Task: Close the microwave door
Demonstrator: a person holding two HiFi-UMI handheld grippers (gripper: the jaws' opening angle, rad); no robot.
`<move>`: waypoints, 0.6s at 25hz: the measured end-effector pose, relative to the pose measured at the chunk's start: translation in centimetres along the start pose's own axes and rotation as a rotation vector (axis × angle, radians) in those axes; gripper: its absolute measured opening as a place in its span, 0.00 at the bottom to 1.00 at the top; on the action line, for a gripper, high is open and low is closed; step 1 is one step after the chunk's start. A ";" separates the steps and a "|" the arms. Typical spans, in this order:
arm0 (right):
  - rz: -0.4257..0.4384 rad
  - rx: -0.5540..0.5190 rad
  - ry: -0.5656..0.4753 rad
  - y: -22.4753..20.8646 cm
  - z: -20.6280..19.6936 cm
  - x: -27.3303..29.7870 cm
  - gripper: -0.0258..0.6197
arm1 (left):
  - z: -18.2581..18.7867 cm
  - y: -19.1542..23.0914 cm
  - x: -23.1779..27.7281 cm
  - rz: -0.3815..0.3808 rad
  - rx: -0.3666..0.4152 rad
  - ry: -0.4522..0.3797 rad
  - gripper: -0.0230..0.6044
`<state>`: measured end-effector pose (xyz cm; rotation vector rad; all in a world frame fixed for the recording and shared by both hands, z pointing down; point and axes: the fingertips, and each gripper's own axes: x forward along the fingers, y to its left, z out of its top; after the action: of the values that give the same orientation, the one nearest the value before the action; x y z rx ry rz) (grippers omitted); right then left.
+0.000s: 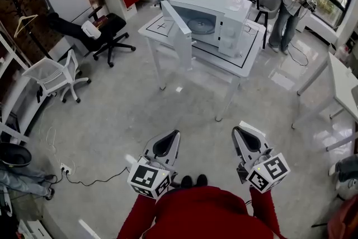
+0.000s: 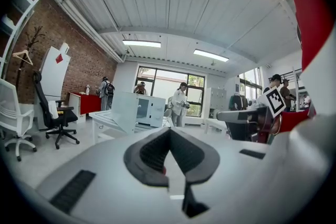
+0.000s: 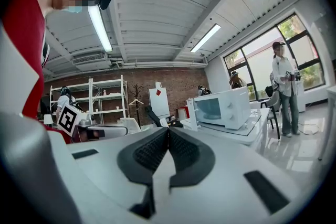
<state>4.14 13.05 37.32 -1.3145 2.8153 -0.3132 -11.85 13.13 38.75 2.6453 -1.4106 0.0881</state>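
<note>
A white microwave (image 1: pixel 210 19) stands on a white table (image 1: pixel 246 59) across the room, its door (image 1: pixel 178 31) swung open toward me. It also shows far off in the left gripper view as the microwave (image 2: pixel 142 110) and in the right gripper view as the microwave (image 3: pixel 223 107). My left gripper (image 1: pixel 174 136) and right gripper (image 1: pixel 238 131) are held low in front of my body, far from the table. Both are shut with nothing between their jaws, the left gripper (image 2: pixel 169 131) and the right gripper (image 3: pixel 168 131) each showing pads pressed together.
A black office chair (image 1: pixel 92 31) and a white chair (image 1: pixel 53 75) stand at left. A person (image 1: pixel 293 0) stands beyond the table at right, near a second white table (image 1: pixel 341 81). A power strip with cable (image 1: pixel 67 169) lies on the floor at left.
</note>
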 end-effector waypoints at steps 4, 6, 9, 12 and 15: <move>0.008 0.014 0.008 0.0 -0.4 -0.1 0.06 | -0.4 -0.1 0.0 0.005 -0.002 0.009 0.05; 0.008 0.020 0.010 -0.2 -0.5 -0.3 0.06 | -0.5 -0.3 0.1 0.002 -0.002 0.014 0.05; 0.004 0.025 0.013 -0.5 -0.7 -0.6 0.06 | -0.7 -0.7 0.4 -0.002 0.000 0.020 0.05; 0.000 0.026 0.013 -1.0 -0.8 -0.8 0.06 | -0.8 -1.0 0.8 -0.006 0.005 0.026 0.05; -0.001 0.030 0.017 -1.4 -0.8 -0.9 0.06 | -0.8 -1.2 1.2 -0.005 0.008 0.031 0.05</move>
<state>5.72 13.03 38.33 -1.3133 2.8123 -0.3659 -10.14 12.95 39.58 2.6425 -1.3969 0.1339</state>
